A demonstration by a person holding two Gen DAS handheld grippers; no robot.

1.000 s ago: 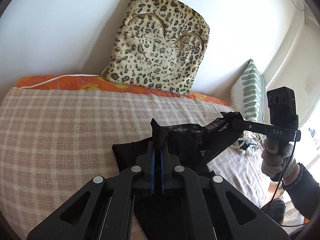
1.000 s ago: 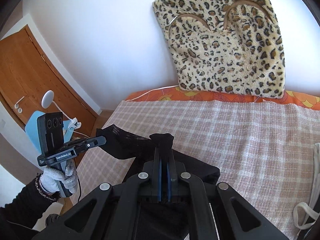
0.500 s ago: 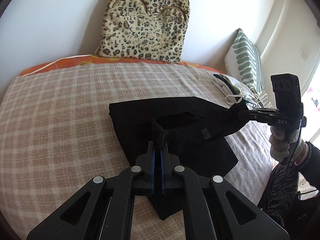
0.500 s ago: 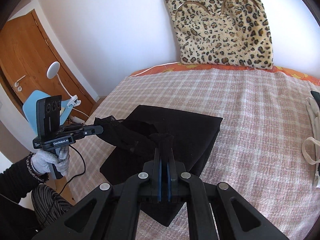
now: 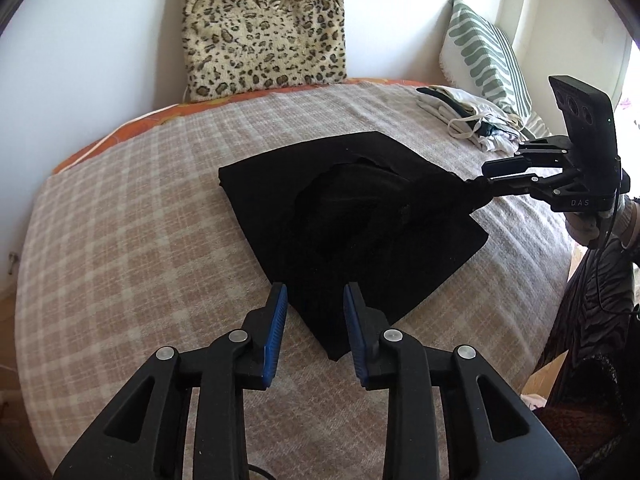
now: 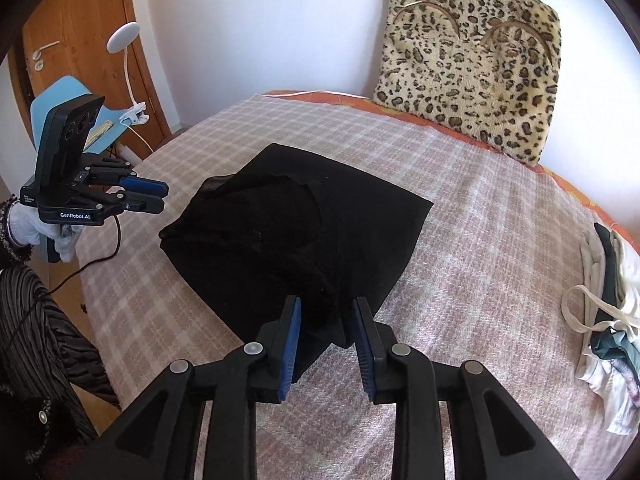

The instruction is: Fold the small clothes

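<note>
Black garment (image 5: 360,232) is lying flat on my checked bedspread (image 5: 132,240), long axis running diagonally, near corner pointing between my left gripper (image 5: 316,308) fingers, which are spread wide and off it. Looks sheer and crumpled up top. Right gripper (image 6: 326,320) is spread too, fabric bunched between its fingers.

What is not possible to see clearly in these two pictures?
1. Black garment: in both views it is black on black, so its kind and its layers cannot be told.
2. Right gripper: in the right wrist view, cloth sits between the open jaws; whether it touches the pads is unclear.
3. Clothes pile: cut off by the edge in the right wrist view, and too small in the left wrist view to count pieces.
</note>
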